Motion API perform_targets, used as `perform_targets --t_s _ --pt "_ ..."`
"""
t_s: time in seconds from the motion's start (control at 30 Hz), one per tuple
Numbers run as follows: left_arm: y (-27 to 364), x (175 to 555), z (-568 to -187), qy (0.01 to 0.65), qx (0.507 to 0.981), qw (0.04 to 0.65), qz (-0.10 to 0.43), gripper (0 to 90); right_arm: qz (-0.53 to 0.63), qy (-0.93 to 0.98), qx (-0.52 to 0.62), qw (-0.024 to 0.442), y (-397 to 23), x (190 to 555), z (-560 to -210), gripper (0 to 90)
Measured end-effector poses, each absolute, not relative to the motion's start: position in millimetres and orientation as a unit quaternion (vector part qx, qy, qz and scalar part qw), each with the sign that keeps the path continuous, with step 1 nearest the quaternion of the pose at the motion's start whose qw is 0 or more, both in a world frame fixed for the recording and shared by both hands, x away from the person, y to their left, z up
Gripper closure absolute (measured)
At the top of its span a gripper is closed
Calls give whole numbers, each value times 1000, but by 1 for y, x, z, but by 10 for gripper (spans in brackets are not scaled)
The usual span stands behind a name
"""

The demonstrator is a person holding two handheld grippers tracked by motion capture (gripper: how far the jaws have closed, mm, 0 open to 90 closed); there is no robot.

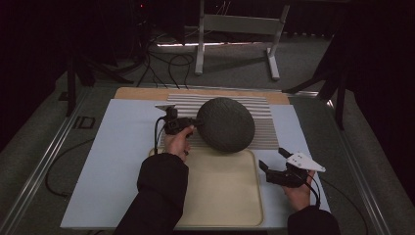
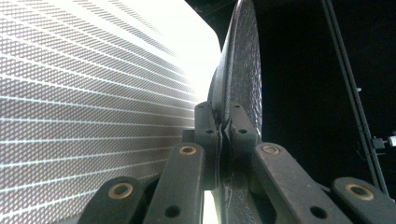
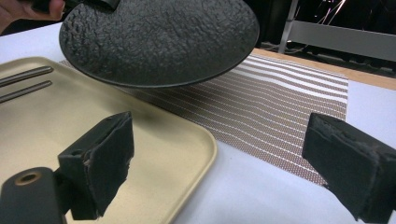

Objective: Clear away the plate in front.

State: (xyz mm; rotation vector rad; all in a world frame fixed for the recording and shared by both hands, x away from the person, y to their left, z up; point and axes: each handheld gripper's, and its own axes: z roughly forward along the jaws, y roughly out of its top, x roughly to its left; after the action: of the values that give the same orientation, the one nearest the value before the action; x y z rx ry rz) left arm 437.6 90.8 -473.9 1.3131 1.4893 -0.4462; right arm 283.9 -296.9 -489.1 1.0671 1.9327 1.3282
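A dark rough-textured plate hangs tilted above the striped placemat and the far edge of the beige tray. My left gripper is shut on the plate's left rim; in the left gripper view the jaws pinch the plate edge-on. In the right gripper view the plate floats over the tray and the placemat. My right gripper stands open beside the tray's right edge, its pads wide apart with nothing between them.
A pale blue sheet covers the table under tray and placemat. A wooden board edge shows at the back. Cables and a metal stand lie on the floor beyond. Two ridges mark the tray's surface.
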Motion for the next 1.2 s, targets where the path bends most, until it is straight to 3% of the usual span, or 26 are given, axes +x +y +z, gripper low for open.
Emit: perform_targets --t_s 1.2 --pt "136 403 -497 627 545 522 -195 868 492 723 397 280 -296 285 -490 91"
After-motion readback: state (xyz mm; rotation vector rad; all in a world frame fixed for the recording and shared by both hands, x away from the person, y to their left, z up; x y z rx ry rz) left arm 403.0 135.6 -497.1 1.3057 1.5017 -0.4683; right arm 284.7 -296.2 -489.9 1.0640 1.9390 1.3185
